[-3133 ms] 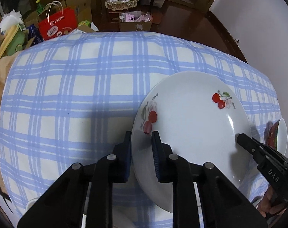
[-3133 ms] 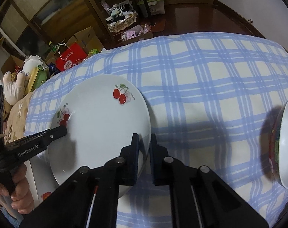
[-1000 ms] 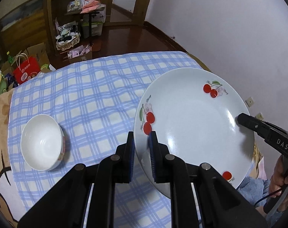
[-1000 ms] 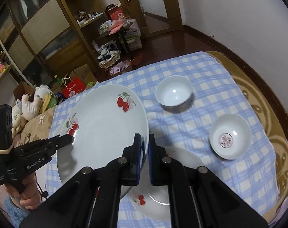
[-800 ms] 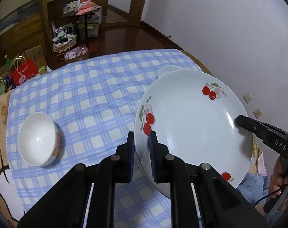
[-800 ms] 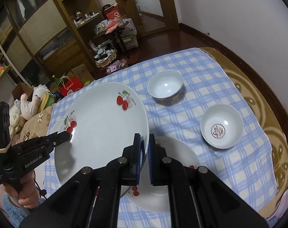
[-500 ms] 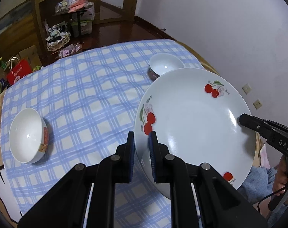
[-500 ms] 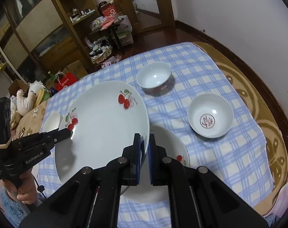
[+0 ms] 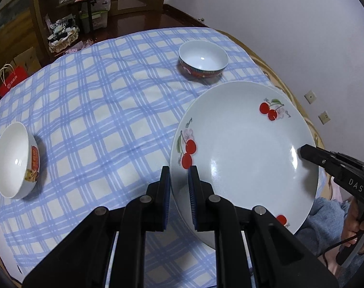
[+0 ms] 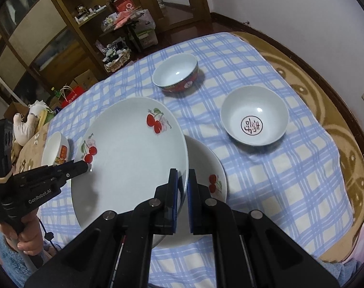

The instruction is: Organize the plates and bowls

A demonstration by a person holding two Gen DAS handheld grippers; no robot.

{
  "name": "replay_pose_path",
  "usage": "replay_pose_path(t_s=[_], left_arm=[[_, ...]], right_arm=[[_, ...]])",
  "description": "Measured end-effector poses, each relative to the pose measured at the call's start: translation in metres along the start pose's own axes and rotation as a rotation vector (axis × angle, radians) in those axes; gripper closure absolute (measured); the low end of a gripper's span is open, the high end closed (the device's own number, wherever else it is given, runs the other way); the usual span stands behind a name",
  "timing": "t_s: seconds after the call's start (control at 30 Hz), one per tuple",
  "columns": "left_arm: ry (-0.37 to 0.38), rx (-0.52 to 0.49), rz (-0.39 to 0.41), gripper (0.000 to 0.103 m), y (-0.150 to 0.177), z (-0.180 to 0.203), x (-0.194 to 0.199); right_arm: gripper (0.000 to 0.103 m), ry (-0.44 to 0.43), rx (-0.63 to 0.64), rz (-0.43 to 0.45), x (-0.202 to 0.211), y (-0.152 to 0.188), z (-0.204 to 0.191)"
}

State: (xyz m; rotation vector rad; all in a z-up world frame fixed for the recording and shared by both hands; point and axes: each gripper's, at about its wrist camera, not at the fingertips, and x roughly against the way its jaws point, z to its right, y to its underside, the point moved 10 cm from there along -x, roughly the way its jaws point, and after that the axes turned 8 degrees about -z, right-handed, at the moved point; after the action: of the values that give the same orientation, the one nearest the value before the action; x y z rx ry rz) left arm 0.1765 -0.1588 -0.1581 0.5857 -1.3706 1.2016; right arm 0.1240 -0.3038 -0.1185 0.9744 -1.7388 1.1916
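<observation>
The cherry plate [image 10: 131, 153] is pinched at opposite rims by both tools (left [image 9: 178, 187], right [image 10: 182, 192]) above a second plate [image 10: 206, 165] at lower centre; three bowls remain unstacked.

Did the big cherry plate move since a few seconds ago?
Yes. The cherry plate, clamped by both grippers, was over bare checked cloth beside one bowl; now it hangs over a second plate, near other bowls.

left gripper [image 9: 178, 181] and right gripper [image 10: 182, 187] angle downward (both clamped nearly shut).
</observation>
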Motion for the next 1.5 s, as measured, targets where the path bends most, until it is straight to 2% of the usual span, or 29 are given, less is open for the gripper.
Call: replay_pose_path(t_s=[0.1,0.23,0.37,0.5,0.77,0.87,1.0,1.1,1.5], left_arm=[[-0.005,-0.004,-0.028,0.089,0.003,0.002,-0.010],[-0.058,-0.040,-0.070,0.089,0.009,0.005,-0.026],[-0.052,-0.025,-0.109,0.089,0.015,0.002,-0.041],[-0.073,-0.031,-0.119,0.089,0.017,0.001,-0.048],[-0.021,-0.039,-0.142,0.089,0.016,0.003,-0.061],[-0.035,-0.065,-0.141,0.089,0.018,0.006,-0.064],[-0.071,-0.086,-0.144,0.088,0.020,0.005,-0.070],[-0.052,-0.073,-0.147,0.088,0.020,0.004,-0.073],[-0.076,-0.121,-0.151,0.086,0.024,0.013,-0.080]], right_arm=[[0.095,0.008,0.004,-0.013,-0.005,0.002,0.003],[0.095,0.048,0.015,-0.036,-0.016,0.006,0.006],[0.095,0.069,0.027,-0.070,-0.028,0.011,0.010],[0.095,0.082,0.035,-0.102,-0.040,0.016,0.013],[0.094,0.087,-0.005,-0.134,-0.055,0.018,0.025],[0.094,0.102,-0.005,-0.147,-0.058,0.020,0.028],[0.094,0.123,-0.020,-0.153,-0.062,0.019,0.035],[0.094,0.121,-0.025,-0.148,-0.063,0.016,0.037],[0.092,0.208,0.026,-0.136,-0.066,0.010,0.035]])
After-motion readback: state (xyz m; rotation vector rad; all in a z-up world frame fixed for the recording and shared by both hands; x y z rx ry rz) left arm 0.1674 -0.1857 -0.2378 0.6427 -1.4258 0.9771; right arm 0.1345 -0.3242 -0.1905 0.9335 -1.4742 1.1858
